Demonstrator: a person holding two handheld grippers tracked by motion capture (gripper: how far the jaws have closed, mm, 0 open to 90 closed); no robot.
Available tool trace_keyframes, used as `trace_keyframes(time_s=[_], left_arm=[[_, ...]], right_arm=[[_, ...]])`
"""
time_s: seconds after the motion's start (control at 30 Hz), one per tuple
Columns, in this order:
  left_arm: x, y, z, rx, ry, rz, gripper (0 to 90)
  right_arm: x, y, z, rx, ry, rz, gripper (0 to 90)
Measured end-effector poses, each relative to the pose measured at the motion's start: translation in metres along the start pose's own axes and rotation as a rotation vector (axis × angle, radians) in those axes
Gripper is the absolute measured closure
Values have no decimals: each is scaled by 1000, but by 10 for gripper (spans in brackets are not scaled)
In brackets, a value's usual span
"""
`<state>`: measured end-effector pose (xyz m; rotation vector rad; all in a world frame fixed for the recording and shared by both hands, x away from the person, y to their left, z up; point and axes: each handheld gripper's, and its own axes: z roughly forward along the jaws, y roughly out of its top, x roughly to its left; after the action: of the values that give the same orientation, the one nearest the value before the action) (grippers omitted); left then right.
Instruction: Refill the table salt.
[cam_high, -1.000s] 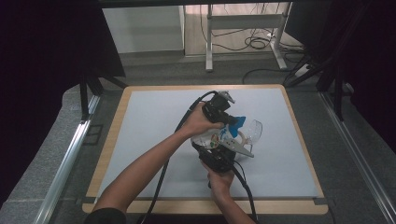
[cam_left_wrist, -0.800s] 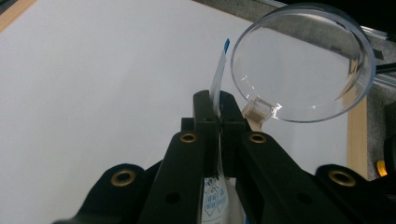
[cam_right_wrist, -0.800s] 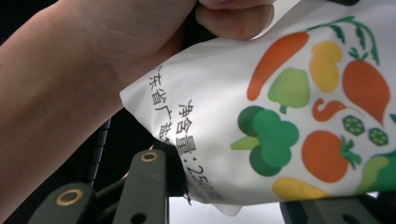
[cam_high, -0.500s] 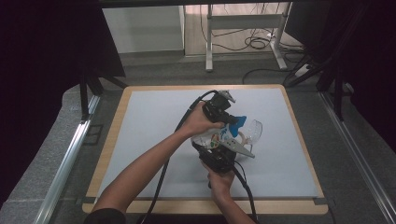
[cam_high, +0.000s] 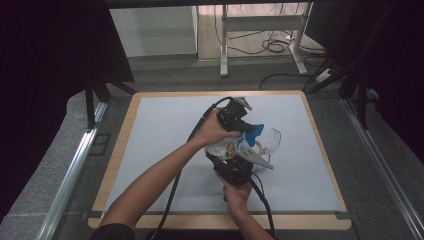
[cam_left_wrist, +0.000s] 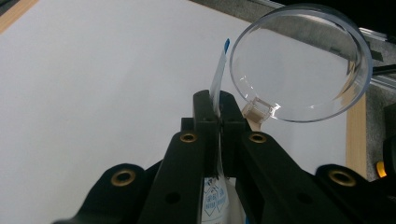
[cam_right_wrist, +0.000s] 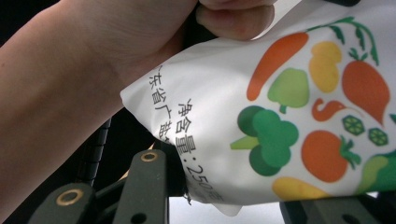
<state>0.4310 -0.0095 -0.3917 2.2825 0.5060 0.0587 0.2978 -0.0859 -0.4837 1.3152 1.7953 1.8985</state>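
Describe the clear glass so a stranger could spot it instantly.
On the pale grey mat, look just right of the two grippers holding the printed pouch. The clear glass sits there beside the pouch, the one see-through thing, with a round rim.

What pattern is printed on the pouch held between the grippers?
The pouch is white with colourful vegetable drawings and black text, clearest in the right gripper view.

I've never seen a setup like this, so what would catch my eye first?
The white pouch printed with bright vegetables, held over the middle of the table between the left gripper and right gripper. Just beyond it sits a clear round dish, with the pouch's thin blue-tipped edge pinched in the left jaws.
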Motion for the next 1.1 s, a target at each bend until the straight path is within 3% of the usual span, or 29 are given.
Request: trace_keyframes(time_s=[0.63,0.9,1.1], left_arm=[[0,-9,-2,-37,-4,-26,893],[-1,-13,-4,-59,-2,-36,892],[-3,-19,-9,-97,-8,-65,892]], right_arm=[[-2,-7,-1,16,4,-45,643],[-5,-14,-3,26,-4,-95,633],[-6,-20,-6,41,-19,-138,621]])
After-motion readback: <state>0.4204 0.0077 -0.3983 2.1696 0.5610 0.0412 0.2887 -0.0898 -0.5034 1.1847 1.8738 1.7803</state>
